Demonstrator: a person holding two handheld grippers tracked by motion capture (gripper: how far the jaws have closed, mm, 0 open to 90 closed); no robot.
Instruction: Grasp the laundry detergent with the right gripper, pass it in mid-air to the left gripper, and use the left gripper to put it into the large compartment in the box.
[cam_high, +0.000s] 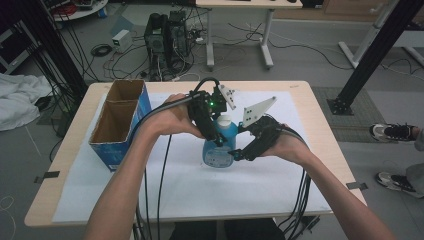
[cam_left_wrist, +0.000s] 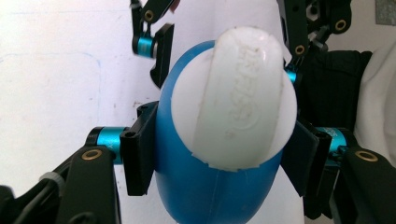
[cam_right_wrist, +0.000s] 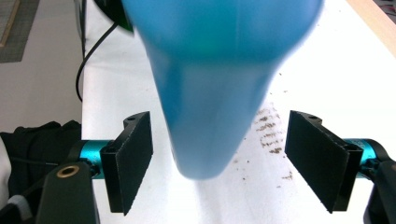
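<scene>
- Evidently the work in hand is a handover of the blue bottle (cam_high: 219, 145), which stands near the middle of the white sheet (cam_high: 200, 190) covering the table (cam_high: 70, 150), to the right of the open cardboard box (cam_high: 120, 122).
- From above, the left gripper (cam_high: 214, 136) comes down over the bottle's shoulder — in the left gripper view its two black pads press flat on the blue sides just under the white cap (cam_left_wrist: 236, 98), so this claw is clamped on the bottle and bears it.
- That grip sits high, probably to keep the lower body free for the other hand and to hold the bottle upright.
- Lower down, the right gripper (cam_high: 239, 154) lies at the bottle's base from the right side; in the right gripper view its pads (cam_right_wrist: 128, 161) stand clear on both sides of the blue body, bare sheet showing in the gaps.
- So the right claw holds nothing — wide apart, it straddles the bottle without touching it.
- Likely the box stands close by, mouth up, as the place where the bottle is meant to go, though that is a judgement.
</scene>
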